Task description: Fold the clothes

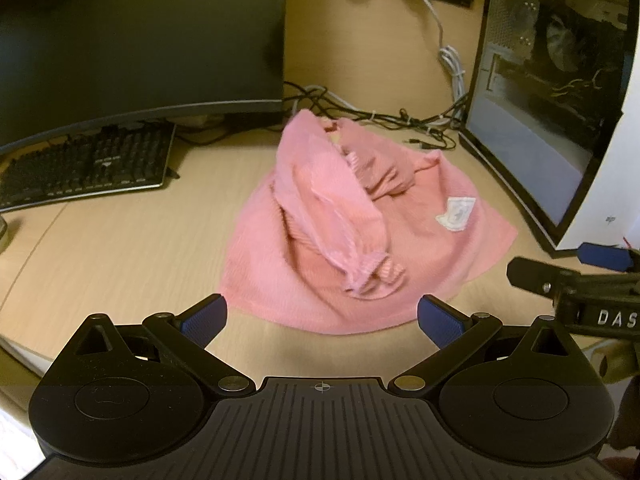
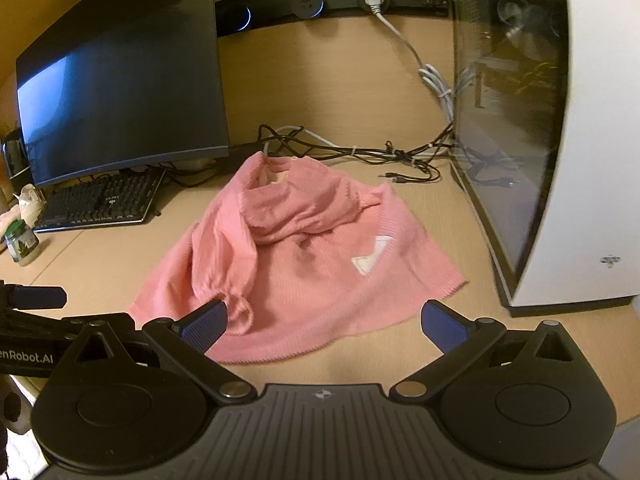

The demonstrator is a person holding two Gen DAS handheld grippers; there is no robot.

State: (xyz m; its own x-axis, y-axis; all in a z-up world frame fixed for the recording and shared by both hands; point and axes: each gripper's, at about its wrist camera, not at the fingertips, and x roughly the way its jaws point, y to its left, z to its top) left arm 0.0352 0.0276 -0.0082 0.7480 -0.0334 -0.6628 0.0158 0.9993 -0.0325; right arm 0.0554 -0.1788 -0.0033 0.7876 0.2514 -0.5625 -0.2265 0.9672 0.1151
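Two grippers are presented over the near edge of the worktop (image 1: 120, 240), both empty. Left gripper (image 1: 322, 316): fingers spread wide, nothing between them, held just short of the near hem of the pink sweater (image 1: 340, 216). Right gripper (image 2: 324, 320): likewise released, its left pad (image 2: 204, 322) overlapping the bunched cuff in its own view, though contact cannot be confirmed. Judged a pre-grasp stance, each gripper set to take one side of the hem.

Sweater lies crumpled on the worktop, centre, not yet folded. One sleeve (image 1: 332, 220) is thrown diagonally across the body, cuff towards the near hem; a white patch (image 1: 456, 212) faces up on the right side. The collar points away from the grippers. The sleeve will likely need clearing before any flat fold.

Beyond: keyboard (image 1: 88, 164) and monitor (image 1: 140, 36) far left, computer case (image 1: 552, 92) right, loose cables (image 1: 372, 114) just behind the collar, a snag risk if the garment is dragged rearward.
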